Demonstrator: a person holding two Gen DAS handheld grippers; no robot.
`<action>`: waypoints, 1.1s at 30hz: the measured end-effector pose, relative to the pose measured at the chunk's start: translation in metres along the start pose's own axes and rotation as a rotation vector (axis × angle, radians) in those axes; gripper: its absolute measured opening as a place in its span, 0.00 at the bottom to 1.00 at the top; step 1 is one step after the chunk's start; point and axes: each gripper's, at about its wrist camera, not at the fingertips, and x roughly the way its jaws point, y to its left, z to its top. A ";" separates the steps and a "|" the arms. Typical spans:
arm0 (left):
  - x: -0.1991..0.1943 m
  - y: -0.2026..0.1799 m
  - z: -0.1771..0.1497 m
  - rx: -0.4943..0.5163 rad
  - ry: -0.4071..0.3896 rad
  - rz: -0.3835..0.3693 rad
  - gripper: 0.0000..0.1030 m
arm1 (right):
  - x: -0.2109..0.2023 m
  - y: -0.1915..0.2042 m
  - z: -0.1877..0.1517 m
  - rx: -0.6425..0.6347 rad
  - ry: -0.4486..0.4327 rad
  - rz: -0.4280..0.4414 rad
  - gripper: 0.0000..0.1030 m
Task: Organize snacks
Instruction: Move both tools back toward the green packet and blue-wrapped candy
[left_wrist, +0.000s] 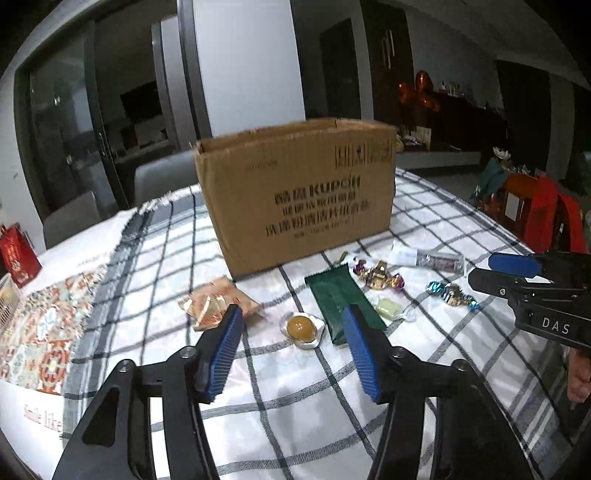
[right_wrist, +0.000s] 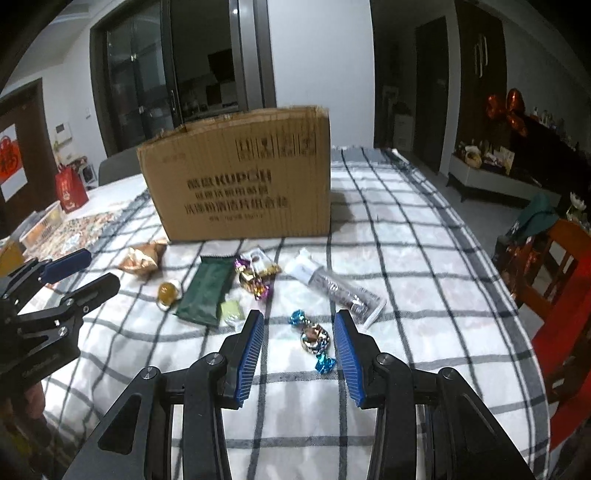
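Right gripper (right_wrist: 299, 332) hangs with jaws apart around the blue-twist candy (right_wrist: 313, 341) on the checked cloth (right_wrist: 406, 258). I'd lower squarely and pinch its middle, probably foil, then carry it to the cardboard box (right_wrist: 240, 181). My left gripper (left_wrist: 291, 325) is open too.

White wall (right_wrist: 317, 48), dark glass doors (right_wrist: 147, 74), checked tablecloth (right_wrist: 406, 229), orange chair (right_wrist: 554, 258)
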 end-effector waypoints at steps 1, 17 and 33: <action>0.005 0.000 -0.001 -0.001 0.014 -0.006 0.52 | 0.004 -0.001 -0.001 0.010 0.012 0.005 0.40; 0.058 -0.002 -0.005 0.006 0.111 -0.047 0.41 | 0.035 -0.008 -0.003 0.049 0.082 0.014 0.39; 0.079 0.001 -0.004 -0.011 0.183 -0.092 0.36 | 0.050 -0.008 -0.007 0.055 0.123 0.021 0.31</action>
